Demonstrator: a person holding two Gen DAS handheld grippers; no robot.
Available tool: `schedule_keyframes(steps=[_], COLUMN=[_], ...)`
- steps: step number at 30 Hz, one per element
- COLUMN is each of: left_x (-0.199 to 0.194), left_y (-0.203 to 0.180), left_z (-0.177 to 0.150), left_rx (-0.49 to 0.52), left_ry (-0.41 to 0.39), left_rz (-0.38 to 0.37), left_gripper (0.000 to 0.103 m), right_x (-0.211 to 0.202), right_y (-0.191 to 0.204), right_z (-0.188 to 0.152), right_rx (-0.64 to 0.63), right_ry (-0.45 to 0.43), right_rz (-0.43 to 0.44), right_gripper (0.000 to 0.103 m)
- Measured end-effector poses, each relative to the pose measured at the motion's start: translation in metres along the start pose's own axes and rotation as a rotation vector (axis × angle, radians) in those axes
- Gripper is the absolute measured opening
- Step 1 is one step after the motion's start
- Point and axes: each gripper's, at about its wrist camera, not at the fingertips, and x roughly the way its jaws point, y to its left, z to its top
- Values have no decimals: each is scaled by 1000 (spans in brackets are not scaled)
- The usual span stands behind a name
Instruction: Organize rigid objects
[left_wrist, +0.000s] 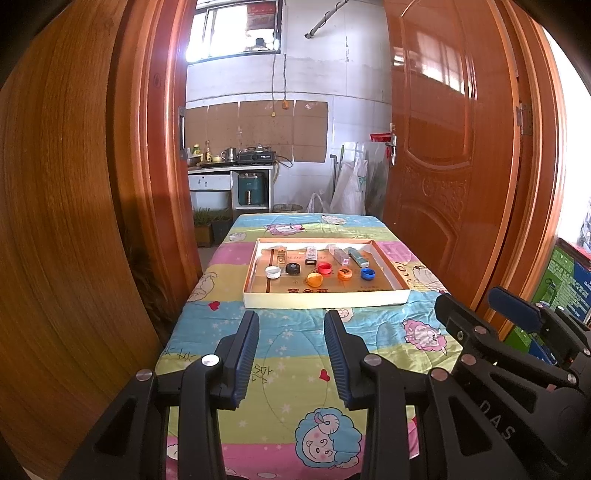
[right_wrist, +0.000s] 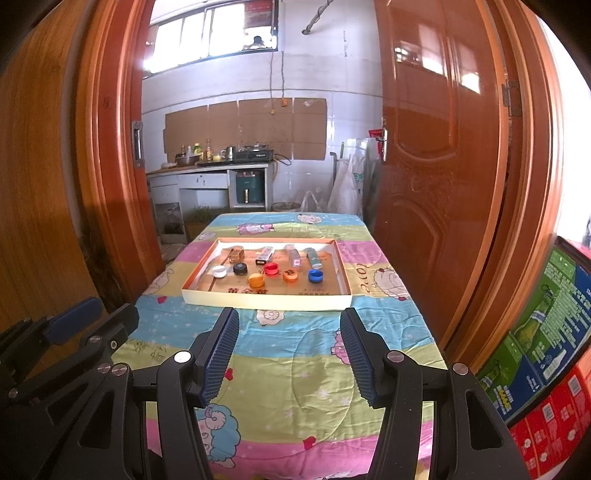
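A shallow cardboard tray (left_wrist: 325, 298) (right_wrist: 266, 300) lies on the far half of the table. In it are several bottle caps: white (left_wrist: 273, 272) (right_wrist: 219, 272), black (left_wrist: 292, 268) (right_wrist: 240, 268), yellow-orange (left_wrist: 315, 279) (right_wrist: 256, 281), red (left_wrist: 324, 268) (right_wrist: 270, 268), orange (left_wrist: 344, 273) (right_wrist: 290, 276) and blue (left_wrist: 368, 273) (right_wrist: 316, 276). Behind them lie several small boxes and lighters (left_wrist: 311, 255) (right_wrist: 265, 255). My left gripper (left_wrist: 291, 321) is open and empty above the near table. My right gripper (right_wrist: 289, 317) is open and empty, to its right.
The table wears a cartoon-sheep quilt (left_wrist: 295, 354) (right_wrist: 295, 354). Wooden doors stand close on the left (left_wrist: 74, 221) and right (right_wrist: 443, 166). Printed cartons (right_wrist: 546, 350) are stacked at the right. A kitchen counter (left_wrist: 229, 166) is beyond the table.
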Motion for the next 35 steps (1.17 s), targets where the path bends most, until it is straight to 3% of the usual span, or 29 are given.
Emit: schedule_keyframes(steps=[35], left_x=[12], left_y=[2], left_z=[-4], left_rx=[-4], left_ry=[16], left_rz=[8], left_gripper=[37], right_x=[6], right_y=[-4], right_z=[-7], right_rx=[14], right_ry=[12], right_rz=[0], right_gripper=[59])
